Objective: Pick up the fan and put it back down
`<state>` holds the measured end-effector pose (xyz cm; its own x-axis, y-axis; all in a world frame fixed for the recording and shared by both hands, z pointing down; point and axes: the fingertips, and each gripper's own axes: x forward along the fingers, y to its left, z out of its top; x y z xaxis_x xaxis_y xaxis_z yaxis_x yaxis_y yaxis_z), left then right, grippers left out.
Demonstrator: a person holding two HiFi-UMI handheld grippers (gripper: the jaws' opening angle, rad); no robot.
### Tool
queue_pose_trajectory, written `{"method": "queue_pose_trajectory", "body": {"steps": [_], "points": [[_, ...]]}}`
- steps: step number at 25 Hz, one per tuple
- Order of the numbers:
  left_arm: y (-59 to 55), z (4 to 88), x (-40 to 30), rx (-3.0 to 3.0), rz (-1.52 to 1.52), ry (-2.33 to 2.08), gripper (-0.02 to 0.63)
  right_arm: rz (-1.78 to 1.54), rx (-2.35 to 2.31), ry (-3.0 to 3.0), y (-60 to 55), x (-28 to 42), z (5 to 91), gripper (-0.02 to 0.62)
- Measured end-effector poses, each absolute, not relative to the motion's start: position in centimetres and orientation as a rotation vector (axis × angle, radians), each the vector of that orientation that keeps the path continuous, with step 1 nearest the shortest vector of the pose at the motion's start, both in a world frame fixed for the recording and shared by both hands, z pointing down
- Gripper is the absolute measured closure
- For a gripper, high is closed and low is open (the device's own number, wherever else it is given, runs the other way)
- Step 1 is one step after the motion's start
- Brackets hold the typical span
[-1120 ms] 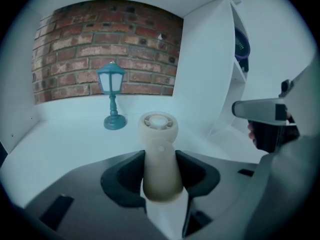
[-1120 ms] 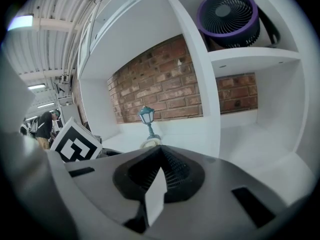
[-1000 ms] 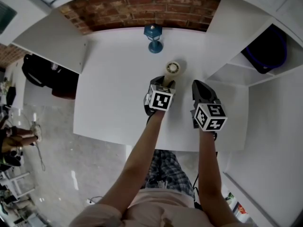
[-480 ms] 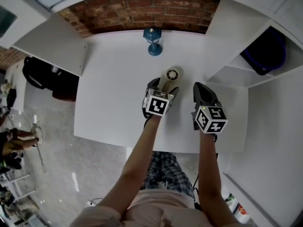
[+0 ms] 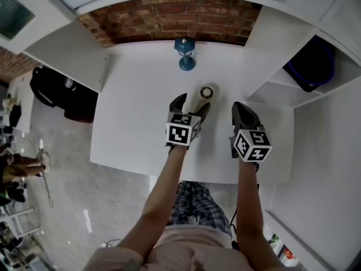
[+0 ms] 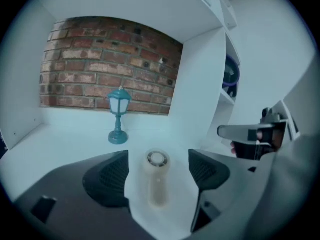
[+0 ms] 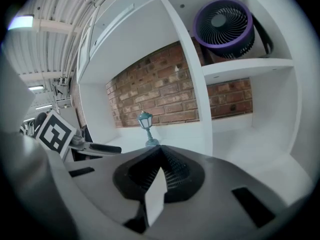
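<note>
While fan [image 5: 206, 92] rests on table [image 5: 135, 95], left gripper [image 5: 193, 103] fingers [image 6: 112, 176] just opened astride it; right gripper [image 5: 240, 106] fingers [image 7: 172, 171] together.

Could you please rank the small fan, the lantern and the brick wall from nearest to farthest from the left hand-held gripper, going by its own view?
1. Small fan: lying between the open jaws, not gripped.
2. Lantern: standing farther back, slightly left.
3. Brick wall: behind the lantern, at the very back.
</note>
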<state>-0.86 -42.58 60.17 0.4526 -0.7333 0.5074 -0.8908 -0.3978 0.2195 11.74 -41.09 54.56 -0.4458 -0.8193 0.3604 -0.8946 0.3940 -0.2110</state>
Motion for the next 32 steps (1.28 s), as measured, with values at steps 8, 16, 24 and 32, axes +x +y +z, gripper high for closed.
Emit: {"method": "queue_pose_trajectory", "body": {"steps": [8, 16, 24, 32], "points": [[-40.3, 50.5, -4.6, 2.344, 0.240, -1.428, 0.370, 0.474, 1.577, -2.510, -39.1, 11.5, 49.9, 0.578], [-36.1, 42.6, -7.5, 2.458, 0.042, -1.498, 0.526, 0.322, 1.625, -2.611, -35.6, 11.8, 43.6, 0.578], [-32.8, 37.9, -9.1, 2.555, -0.050, -1.590, 0.575, 0.162, 1.662, -2.693, -32.5, 12.0, 38.2, 0.578], [-30.6, 35.8, -10.1, 2.597, -0.093, -1.647, 0.578, 0.094, 1.760, -2.666, -30.1, 13.9, 36.6, 0.580]]}}
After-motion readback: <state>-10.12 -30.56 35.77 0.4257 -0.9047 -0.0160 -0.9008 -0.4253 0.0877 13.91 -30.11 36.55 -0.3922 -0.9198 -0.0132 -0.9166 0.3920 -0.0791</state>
